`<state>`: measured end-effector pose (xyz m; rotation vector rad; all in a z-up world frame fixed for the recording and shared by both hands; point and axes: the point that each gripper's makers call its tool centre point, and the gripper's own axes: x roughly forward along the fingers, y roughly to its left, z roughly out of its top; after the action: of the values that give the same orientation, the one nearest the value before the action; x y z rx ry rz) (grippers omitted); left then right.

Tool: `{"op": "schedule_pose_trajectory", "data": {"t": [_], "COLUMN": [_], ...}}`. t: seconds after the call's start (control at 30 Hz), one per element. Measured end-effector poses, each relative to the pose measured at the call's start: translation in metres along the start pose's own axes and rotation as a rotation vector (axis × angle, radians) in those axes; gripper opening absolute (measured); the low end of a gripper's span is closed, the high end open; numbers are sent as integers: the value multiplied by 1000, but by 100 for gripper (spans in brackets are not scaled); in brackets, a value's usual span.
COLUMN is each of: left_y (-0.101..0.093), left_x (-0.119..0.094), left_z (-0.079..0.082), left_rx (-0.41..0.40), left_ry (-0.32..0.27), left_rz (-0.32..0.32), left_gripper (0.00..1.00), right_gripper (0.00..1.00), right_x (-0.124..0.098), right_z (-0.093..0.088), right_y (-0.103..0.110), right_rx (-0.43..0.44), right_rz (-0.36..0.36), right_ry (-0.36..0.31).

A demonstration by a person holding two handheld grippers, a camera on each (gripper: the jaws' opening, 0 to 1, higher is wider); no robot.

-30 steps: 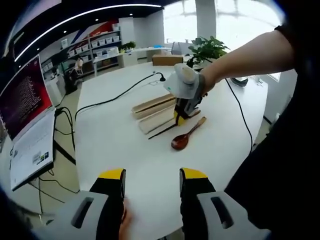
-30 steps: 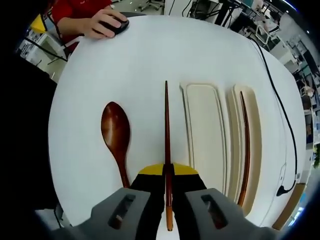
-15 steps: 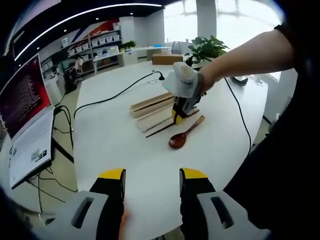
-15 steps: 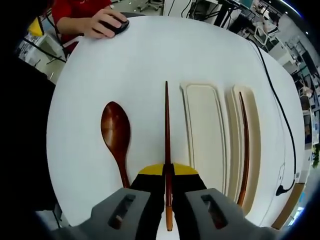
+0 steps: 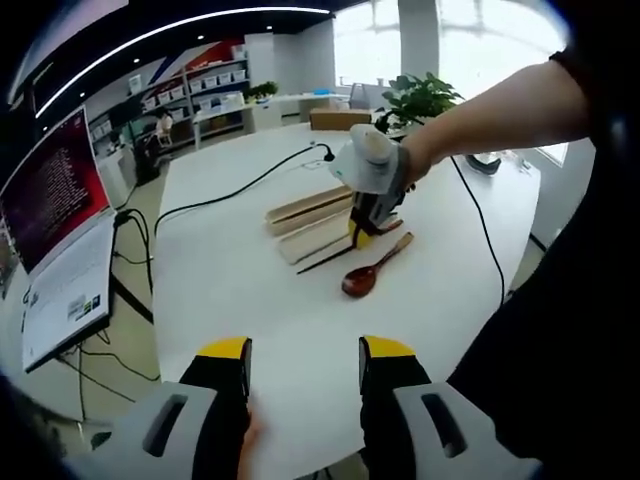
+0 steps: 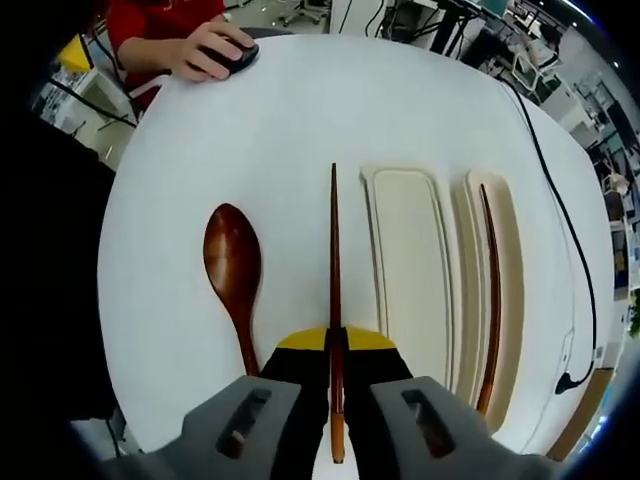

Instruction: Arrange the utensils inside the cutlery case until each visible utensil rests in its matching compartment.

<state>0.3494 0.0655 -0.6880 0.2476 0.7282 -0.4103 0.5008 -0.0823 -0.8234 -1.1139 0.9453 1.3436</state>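
My right gripper (image 6: 336, 352) is shut on a dark wooden chopstick (image 6: 334, 250) that points straight ahead over the white table. To its left a brown wooden spoon (image 6: 233, 272) lies on the table. On its right lies the pale cutlery case (image 6: 410, 270), its wide compartment bare, while a second chopstick (image 6: 491, 300) rests in the narrow far compartment. In the left gripper view the right gripper (image 5: 358, 228) is beside the case (image 5: 305, 225) and spoon (image 5: 366, 274). My left gripper (image 5: 304, 352) is open above the table's near edge, nothing between its jaws.
A person's hand (image 6: 205, 47) in a red sleeve rests on a mouse at the table's far side. A black cable (image 6: 565, 210) runs along the table past the case. A monitor (image 5: 45, 190) and potted plant (image 5: 415, 97) stand beyond the table.
Nothing has changed hold; only the views drifted slightly, and the right gripper keeps the chopstick in the same place by the case.
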Motion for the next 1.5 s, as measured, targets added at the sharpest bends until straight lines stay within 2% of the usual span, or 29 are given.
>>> {"op": "schedule_pose_trajectory", "data": {"t": [0.3, 0.5, 0.67, 0.77, 0.9, 1.23, 1.5], "left_y": [4, 2, 2, 1, -8, -7, -2], "left_x": [-4, 0, 2, 4, 9, 8, 6], "left_z": [1, -1, 7, 9, 8, 10, 12], "left_rx": [-5, -19, 18, -11, 26, 24, 16], "left_ry": [-5, 7, 5, -11, 6, -1, -12], "left_rz": [16, -1, -9, -14, -37, -32, -18], "left_gripper": [44, 44, 44, 43, 43, 43, 43], "right_gripper": [0, 0, 0, 0, 0, 0, 0], "right_x": [0, -1, -3, -4, -10, -20, -22], "right_z": [0, -3, -11, -11, -6, 3, 3], "right_y": [1, 4, 4, 5, 2, -7, -12], "right_rx": [-26, -23, -11, 2, 2, -13, -26], "right_rz": [-13, 11, 7, 12, 0, -17, -20], "right_ry": [25, 29, 40, 40, 24, 5, 7]}}
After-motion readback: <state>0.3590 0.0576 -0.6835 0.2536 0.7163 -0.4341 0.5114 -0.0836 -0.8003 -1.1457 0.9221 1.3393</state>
